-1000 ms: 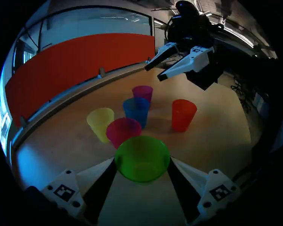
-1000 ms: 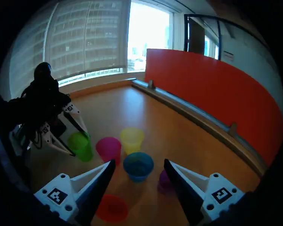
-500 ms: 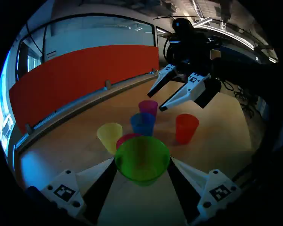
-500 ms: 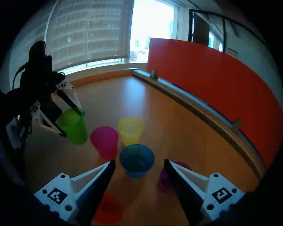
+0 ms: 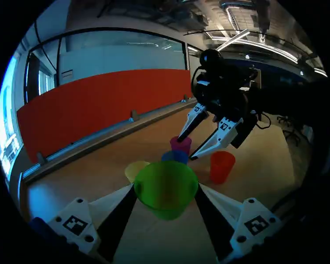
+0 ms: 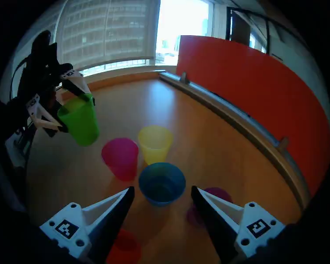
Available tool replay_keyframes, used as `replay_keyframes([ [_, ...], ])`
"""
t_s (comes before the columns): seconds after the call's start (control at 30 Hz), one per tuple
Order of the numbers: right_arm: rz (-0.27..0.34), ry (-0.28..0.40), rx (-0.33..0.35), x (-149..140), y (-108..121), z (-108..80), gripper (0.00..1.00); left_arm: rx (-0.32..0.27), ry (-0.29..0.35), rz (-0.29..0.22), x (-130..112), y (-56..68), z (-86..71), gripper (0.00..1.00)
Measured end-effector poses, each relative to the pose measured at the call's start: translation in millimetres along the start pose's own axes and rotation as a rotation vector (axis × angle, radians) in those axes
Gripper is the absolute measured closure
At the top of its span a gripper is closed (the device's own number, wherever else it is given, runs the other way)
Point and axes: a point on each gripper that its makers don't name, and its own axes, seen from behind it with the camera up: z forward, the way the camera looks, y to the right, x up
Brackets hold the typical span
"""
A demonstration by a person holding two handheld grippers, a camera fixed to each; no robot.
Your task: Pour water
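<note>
My left gripper is shut on a green cup, held upright above the wooden table. In the right gripper view that green cup hangs in the air at the left, between the left gripper's fingers. My right gripper is open, with the blue cup just ahead of the gap between its fingers. From the left gripper view the right gripper hovers over the blue cup and the purple cup.
A pink cup, a yellow cup, a purple cup and a red cup stand on the wooden table. An orange partition runs along the table's far side. Windows lie behind.
The left gripper has lifted the green cup well above the table. The right gripper has come lower and closer over the blue cup.
</note>
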Motion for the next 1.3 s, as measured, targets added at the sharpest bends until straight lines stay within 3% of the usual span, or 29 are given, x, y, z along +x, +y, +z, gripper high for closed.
replay_keyframes([
  [0.37, -0.006, -0.026, 0.013, -5, -2, 10.5, 0.0, 0.032, 0.082, -0.02, 22, -14.7, -9.3, 0.12],
  [0.63, -0.004, -0.037, 0.02, -8, -2, 18.9, 0.0, 0.024, 0.123, -0.014, 32, -12.2, -11.7, 0.12],
  [1.3, -0.007, -0.069, 0.042, -13, -3, 40.4, 0.0, 0.04, 0.13, -0.022, 32, -22.3, -12.4, 0.12],
])
